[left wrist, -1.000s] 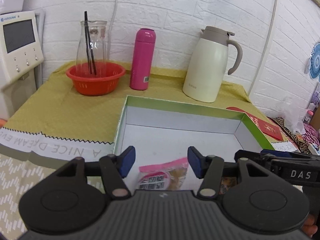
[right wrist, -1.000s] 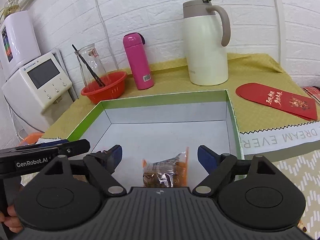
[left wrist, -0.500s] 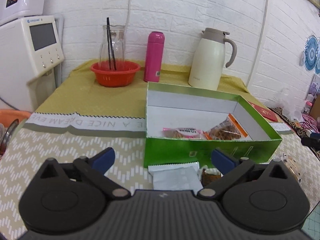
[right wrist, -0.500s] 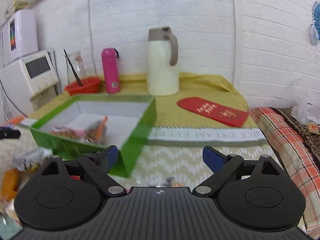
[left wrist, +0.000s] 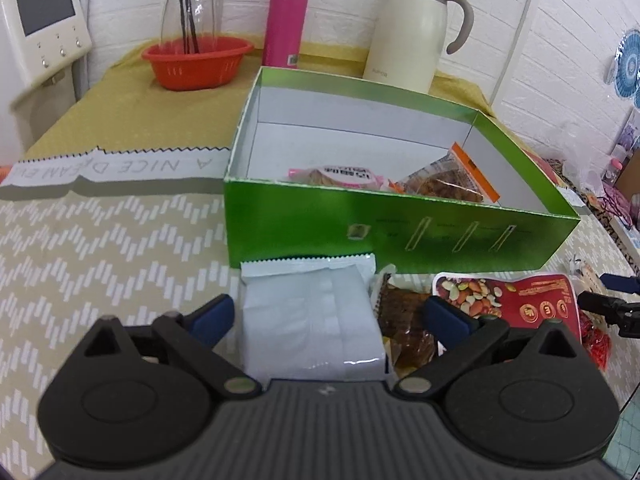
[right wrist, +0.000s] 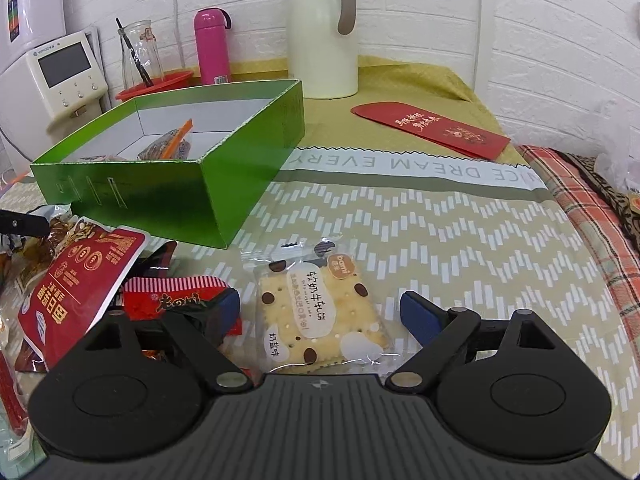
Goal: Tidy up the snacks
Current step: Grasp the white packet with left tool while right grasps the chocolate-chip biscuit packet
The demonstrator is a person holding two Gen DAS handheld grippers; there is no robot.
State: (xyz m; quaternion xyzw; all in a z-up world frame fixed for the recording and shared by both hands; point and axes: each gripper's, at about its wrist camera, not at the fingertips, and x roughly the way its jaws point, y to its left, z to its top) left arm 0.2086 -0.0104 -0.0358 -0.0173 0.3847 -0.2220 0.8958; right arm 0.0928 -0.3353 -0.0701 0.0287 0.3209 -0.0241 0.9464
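A green box point(left wrist: 400, 220) holds a pink packet point(left wrist: 336, 174) and an orange-edged packet point(left wrist: 444, 184). In front of it lies a white packet point(left wrist: 304, 292), between the fingers of my left gripper point(left wrist: 328, 312). The jaws are wide and closing, and the pads do not touch it. A brown snack point(left wrist: 404, 320) and a red nut packet point(left wrist: 508, 300) lie beside it. My right gripper point(right wrist: 322, 310) stands open around a cracker packet point(right wrist: 320, 316), right of the box point(right wrist: 160, 192), with its pads clear. A red striped packet point(right wrist: 172, 300) lies under its left finger.
Behind the box stand a cream jug point(left wrist: 412, 28), a pink bottle point(left wrist: 286, 20) and an orange basket point(left wrist: 198, 60) with a glass jar in it. A red envelope point(right wrist: 432, 128) lies at the back right. A white appliance point(left wrist: 44, 20) stands at the left.
Both grippers have drawn back out of the box and sunk to the snacks in front of it. The pink and orange packets stay inside. The left jaws have widened.
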